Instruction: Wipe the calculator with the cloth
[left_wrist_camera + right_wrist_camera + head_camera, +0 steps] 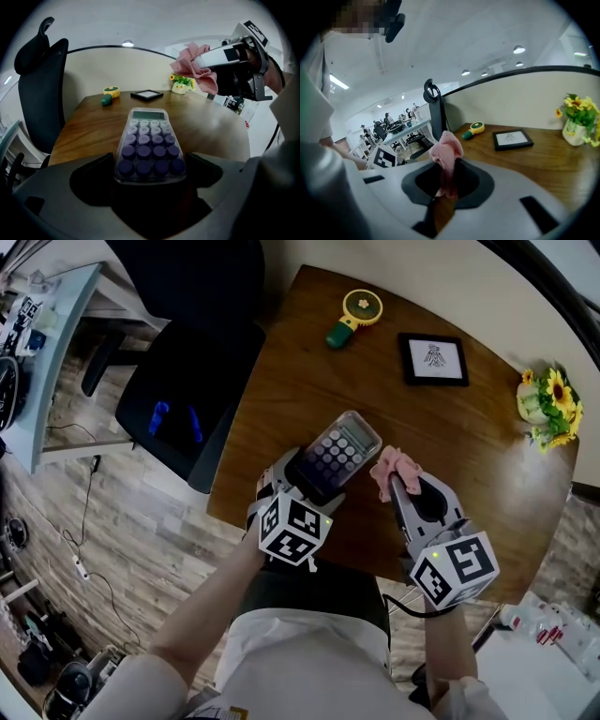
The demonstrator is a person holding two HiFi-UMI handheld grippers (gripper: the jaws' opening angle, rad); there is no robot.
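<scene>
Our left gripper [312, 486] squeezes the near end of the calculator [337, 451] over the wooden table [300, 362]. From above, that end is hidden. Our right gripper [394, 488] pinches the pink cloth [395, 467] just beside it, with the cloth's lower part tucked out of sight.

My right gripper [446, 187] has its jaws pinched together on the pink cloth [446, 154], which bunches up above them and trails down between them. Past it I see the wooden table [543, 159] with a black-framed picture [513, 139], a yellow-and-green gadget [473, 130] beside it to the left, and a pot of yellow flowers [580, 119] far right. A black chair back [436, 110] rises by the table's left edge.
</scene>
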